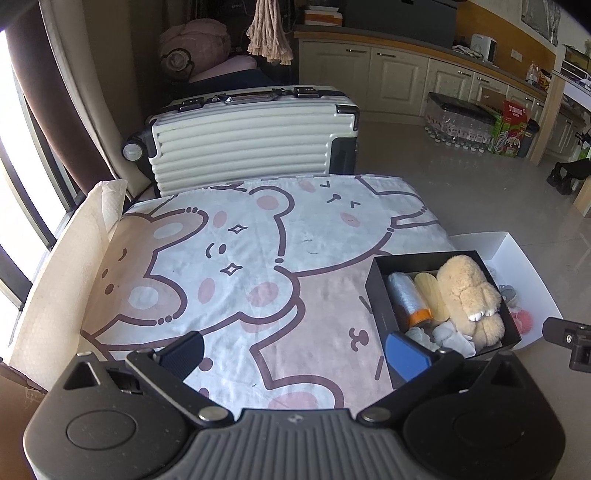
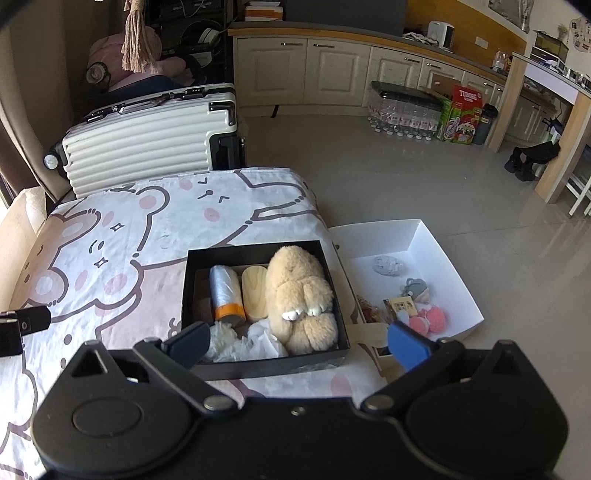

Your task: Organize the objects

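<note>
Here, a cartoon-bear blanket covers the surface; behind it a white suitcase and kitchen cabinets. The black box — holding a plush toy, film roll and wooden piece — sits just ahead of the right gripper, jaws spread, empty. Left gripper likewise spread, box at its right finger. White tray beside the box; its small items are hard to make out.

Glossy beige tiled floor w/ sunlight reflections. Cream cabinet doors w/ metal handles run along far wall under a dark countertop; orange-yellow wall above. Ribbed cream hard-shell suitcase w/ black corners lies on its side just beyond the far edge of the cartoon-bear printed bed cover. Bright window w/ dark brown curtain at left. Pink tassel bundle hangs near far wall.
</note>
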